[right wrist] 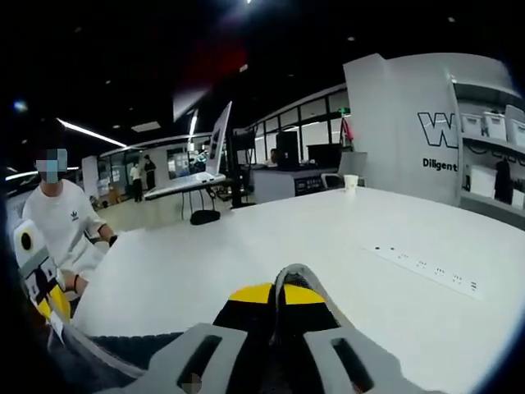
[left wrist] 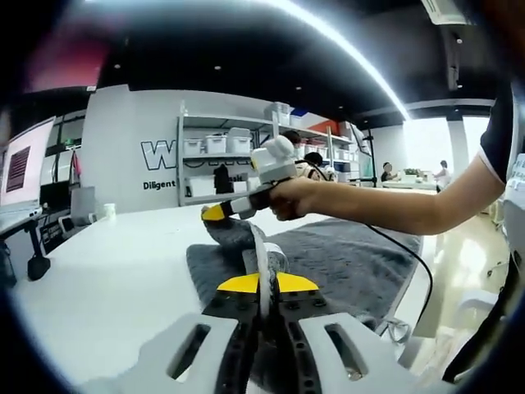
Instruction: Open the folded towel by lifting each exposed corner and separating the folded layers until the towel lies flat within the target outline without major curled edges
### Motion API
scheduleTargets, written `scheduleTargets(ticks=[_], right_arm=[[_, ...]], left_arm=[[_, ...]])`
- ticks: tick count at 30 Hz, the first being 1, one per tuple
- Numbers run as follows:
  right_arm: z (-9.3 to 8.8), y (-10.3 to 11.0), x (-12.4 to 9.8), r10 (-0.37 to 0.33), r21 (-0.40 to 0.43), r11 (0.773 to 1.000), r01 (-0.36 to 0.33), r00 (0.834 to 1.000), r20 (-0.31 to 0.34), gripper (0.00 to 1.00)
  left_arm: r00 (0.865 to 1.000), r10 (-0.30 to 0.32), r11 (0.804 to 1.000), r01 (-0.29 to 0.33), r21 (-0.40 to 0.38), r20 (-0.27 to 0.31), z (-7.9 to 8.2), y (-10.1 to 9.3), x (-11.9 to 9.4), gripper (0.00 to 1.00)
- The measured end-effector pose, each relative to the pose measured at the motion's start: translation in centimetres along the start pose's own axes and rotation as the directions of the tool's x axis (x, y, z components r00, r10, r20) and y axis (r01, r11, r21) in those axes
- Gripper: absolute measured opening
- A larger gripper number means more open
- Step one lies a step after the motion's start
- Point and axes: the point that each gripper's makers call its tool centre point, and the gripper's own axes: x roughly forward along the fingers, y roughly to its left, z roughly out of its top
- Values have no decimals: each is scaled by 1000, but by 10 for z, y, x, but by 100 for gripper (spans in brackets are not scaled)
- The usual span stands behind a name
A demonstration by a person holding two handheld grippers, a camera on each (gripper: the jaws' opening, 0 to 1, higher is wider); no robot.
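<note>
Grey towel [left wrist: 344, 254] on the white table [left wrist: 115, 271], each corner pinched in closed jaws of left gripper [left wrist: 261, 283] and right gripper [right wrist: 279, 294]; uneven lifting could slip the fabric or leave curled edges.

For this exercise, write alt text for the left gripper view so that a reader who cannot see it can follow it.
A grey towel lies on a white table, pinched at its near edge by the left gripper. Beyond it, the right gripper, held in a person's hand, grips a raised corner of the towel.
</note>
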Motion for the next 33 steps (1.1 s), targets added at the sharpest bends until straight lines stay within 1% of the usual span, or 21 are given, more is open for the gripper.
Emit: scheduleTargets(ticks=[9, 18, 20, 23, 25, 29, 30, 31, 33], right_arm=[[4, 5, 12, 15, 2, 1000, -15, 1000, 6, 0], [8, 18, 26, 40, -3, 999, -40, 999, 1, 0], [9, 19, 29, 38, -51, 998, -38, 999, -10, 0], [11, 28, 37, 52, -52, 997, -53, 999, -7, 0], [11, 32, 42, 57, -68, 996, -58, 998, -15, 0], [11, 43, 52, 81, -72, 994, -81, 997, -14, 0], [13, 45, 56, 72, -90, 993, -73, 997, -12, 0], [14, 47, 59, 64, -132, 989, -66, 998, -17, 0], [16, 51, 63, 71, -135, 988, -72, 997, -15, 0]], left_arm=[[1000, 18, 1000, -18, 1, -5, -2, 10, -8, 3], [999, 50, 999, -50, -4, -11, -5, 22, -17, 3], [998, 58, 998, -58, -5, -12, -6, 24, -19, 3], [996, 87, 996, -87, 9, -24, -10, 31, -27, 3], [995, 97, 995, -96, 6, -34, -13, 34, -30, 3], [991, 131, 991, -131, -4, -37, -16, 43, -39, 3], [990, 140, 990, -140, -5, -36, -17, 46, -41, 3], [989, 145, 989, -145, -4, -33, -17, 48, -43, 3], [988, 153, 988, -153, 2, -28, -16, 50, -46, 3]])
